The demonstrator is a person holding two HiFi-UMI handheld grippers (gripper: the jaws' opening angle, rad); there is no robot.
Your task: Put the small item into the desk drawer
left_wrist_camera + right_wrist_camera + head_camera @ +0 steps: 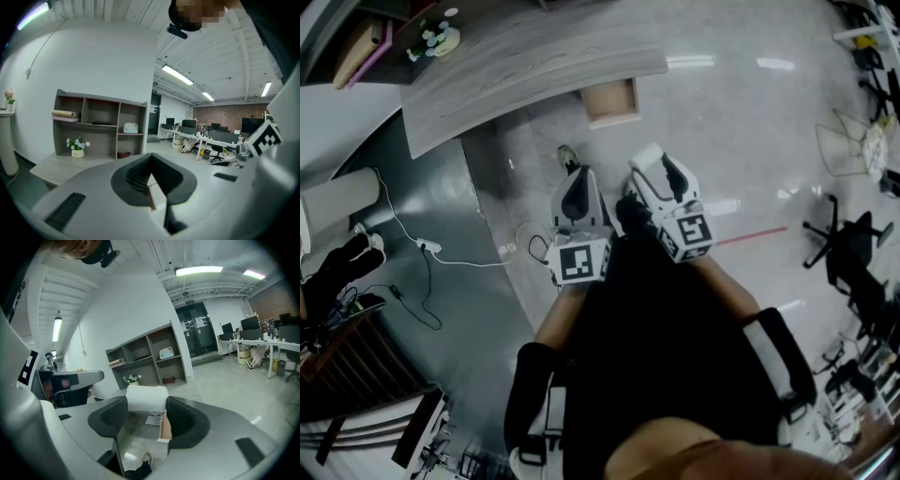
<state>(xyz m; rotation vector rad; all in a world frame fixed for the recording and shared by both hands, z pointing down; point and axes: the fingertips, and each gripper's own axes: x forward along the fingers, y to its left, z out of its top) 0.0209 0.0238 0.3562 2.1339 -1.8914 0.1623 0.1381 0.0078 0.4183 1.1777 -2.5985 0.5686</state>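
My right gripper [654, 167] is shut on a small white roll [648, 157]; in the right gripper view the roll [146, 398] sits crosswise between the dark pads [183, 418]. Past it, the wooden desk drawer [610, 101] stands pulled open under the edge of the grey curved desk [516, 61]. The drawer's side [164, 428] shows just beyond the roll. My left gripper [578, 183] hangs beside the right one, shut with nothing in it [152, 183]. Both are held above the floor, short of the drawer.
A person's shoe [568, 157] stands on the shiny floor near the left gripper. A white cable and power strip [429, 247] lie at the left. A shelf with a flower pot [439, 37] is behind the desk. Office chairs [851, 246] stand at the right.
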